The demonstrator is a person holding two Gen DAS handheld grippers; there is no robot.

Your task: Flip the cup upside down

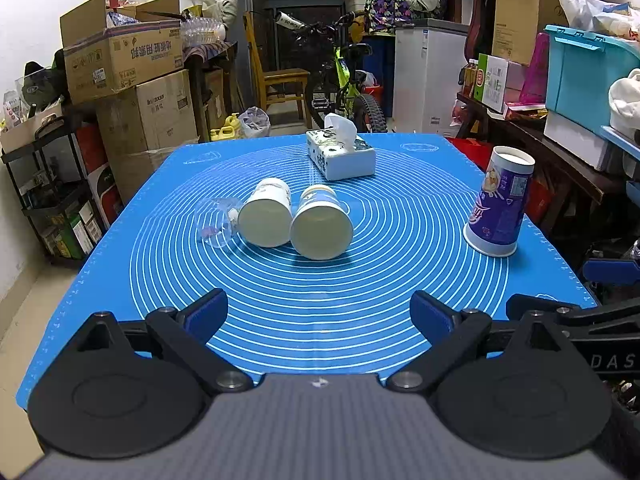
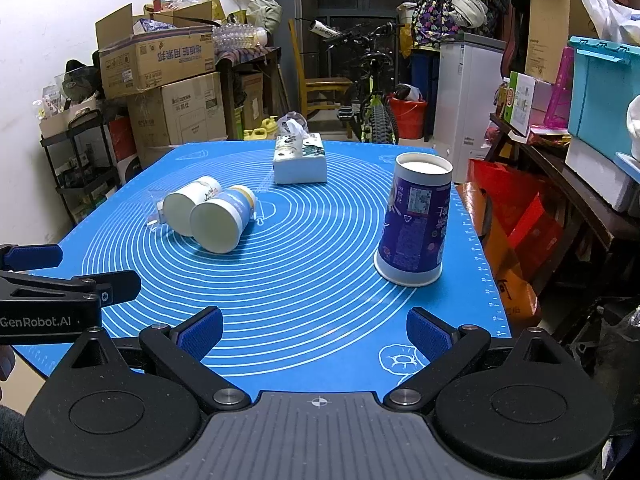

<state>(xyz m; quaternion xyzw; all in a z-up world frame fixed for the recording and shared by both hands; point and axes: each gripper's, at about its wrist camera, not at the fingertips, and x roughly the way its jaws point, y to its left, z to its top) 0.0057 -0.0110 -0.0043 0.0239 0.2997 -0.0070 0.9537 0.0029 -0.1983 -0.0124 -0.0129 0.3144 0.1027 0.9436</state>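
We hold both the left gripper [image 1: 319,314] and the right gripper [image 2: 315,330] low in the frame, jaws apart and empty. The purple cup [image 2: 414,220] stands upside down at right on the blue mat [image 2: 304,280] covering the desk; two white cups [image 1: 294,220] lie tipped, touching, at center left, before a tissue box [image 1: 341,155].

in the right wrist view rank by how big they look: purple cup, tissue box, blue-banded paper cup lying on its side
1. purple cup, clearly largest, though it is also nearest the camera.
2. and 3. blue-banded paper cup and tissue box look alike; the box sits farther back, so no ranking.
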